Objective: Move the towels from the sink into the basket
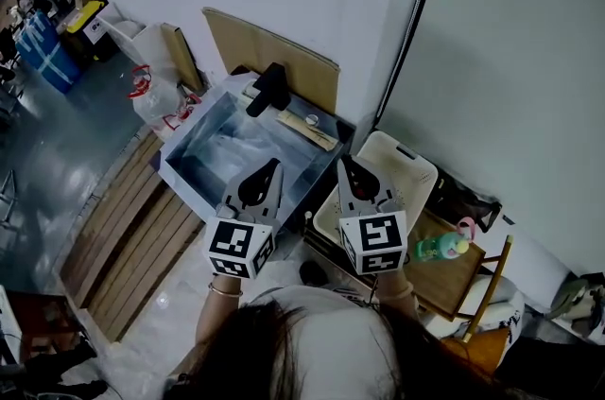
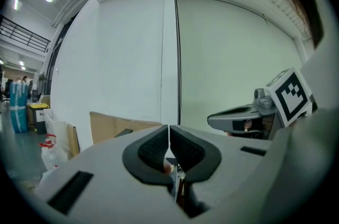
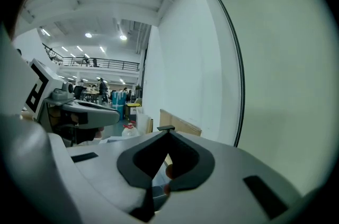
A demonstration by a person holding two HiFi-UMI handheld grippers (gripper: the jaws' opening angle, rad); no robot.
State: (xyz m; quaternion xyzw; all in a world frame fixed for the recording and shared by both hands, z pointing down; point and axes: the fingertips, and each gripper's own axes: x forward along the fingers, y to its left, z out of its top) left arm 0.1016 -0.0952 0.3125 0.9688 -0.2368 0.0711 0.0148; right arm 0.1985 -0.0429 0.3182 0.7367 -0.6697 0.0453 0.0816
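A steel sink (image 1: 185, 169) with a black faucet (image 1: 267, 89) stands against the wall. Something pale and crumpled (image 1: 230, 143) lies in its basin, too dim to make out. To its right sits the cream basket (image 1: 412, 169); I see nothing in the part that shows. My left gripper (image 1: 272, 165) hovers over the sink's near right corner, jaws shut and empty (image 2: 169, 127). My right gripper (image 1: 344, 163) hangs over the basket's left rim, also shut on nothing (image 3: 168, 132). Each gripper view faces the wall, with the other gripper at its side.
Cardboard sheets (image 1: 274, 53) lean on the wall behind the sink. A slatted wooden board (image 1: 123, 237) lies left of it, with plastic bags (image 1: 151, 95) beyond. A green bottle (image 1: 440, 246) stands on a wooden stool (image 1: 458, 280) to the right. A black cable (image 1: 408, 25) runs down the wall.
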